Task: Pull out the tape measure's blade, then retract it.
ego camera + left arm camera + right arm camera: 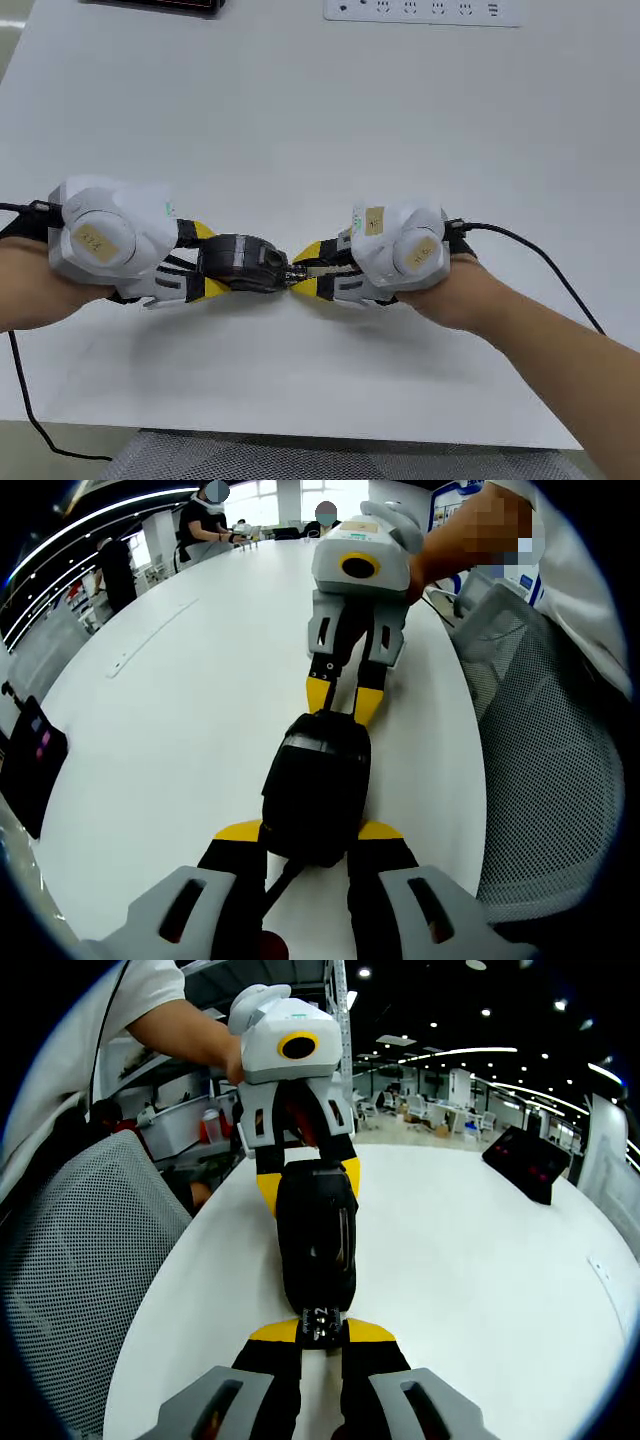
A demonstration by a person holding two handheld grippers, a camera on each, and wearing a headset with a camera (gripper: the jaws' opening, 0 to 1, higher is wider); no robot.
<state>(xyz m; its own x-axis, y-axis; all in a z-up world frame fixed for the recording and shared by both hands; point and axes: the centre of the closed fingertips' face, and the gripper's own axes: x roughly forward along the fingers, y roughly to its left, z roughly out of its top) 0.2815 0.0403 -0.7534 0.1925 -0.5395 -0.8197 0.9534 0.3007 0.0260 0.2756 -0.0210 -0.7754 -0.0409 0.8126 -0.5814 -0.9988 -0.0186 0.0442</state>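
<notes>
**Item 1, work area.** In the head view a white surface (330, 120) carries the work. The tape measure (242, 262) sits at about 8 o'clock from the middle of that view, with its mouth turned toward 3 o'clock. It is low on the surface, but the pictures do not show whether it touches it.

**Item 2, left side.** The left gripper (212, 262) comes in from 9 o'clock. Its 2 yellow-tipped fingers (238, 831) are closed against the dark case, 1 on each flank. In the left gripper view the case takes up the whole gap between them.

**Item 3, right side.** The right gripper (304, 270) comes in from 3 o'clock. Its 2 fingers (273, 1332) stand almost together, with only a narrow gap. They pinch the small metal end hook (320, 1321), which lies just beside the case mouth (best seen in the right gripper view).

**Item 4, alignment.** The 2 grippers face each other along 1 line, with the case between them and their yellow tips near one another.

**Item 5, surroundings.**
- A white power strip (422, 10) lies at the far edge at 1 o'clock.
- A dark device (160, 3) sits at 11 o'clock, cut off by the frame.
- A black cable (540, 258) runs from the right gripper toward 4 o'clock and over the near edge.
- A mesh chair (300, 462) shows at 6 o'clock, below the near edge.
- In the left gripper view, people (210, 515) are at the far end of the surface.
</notes>
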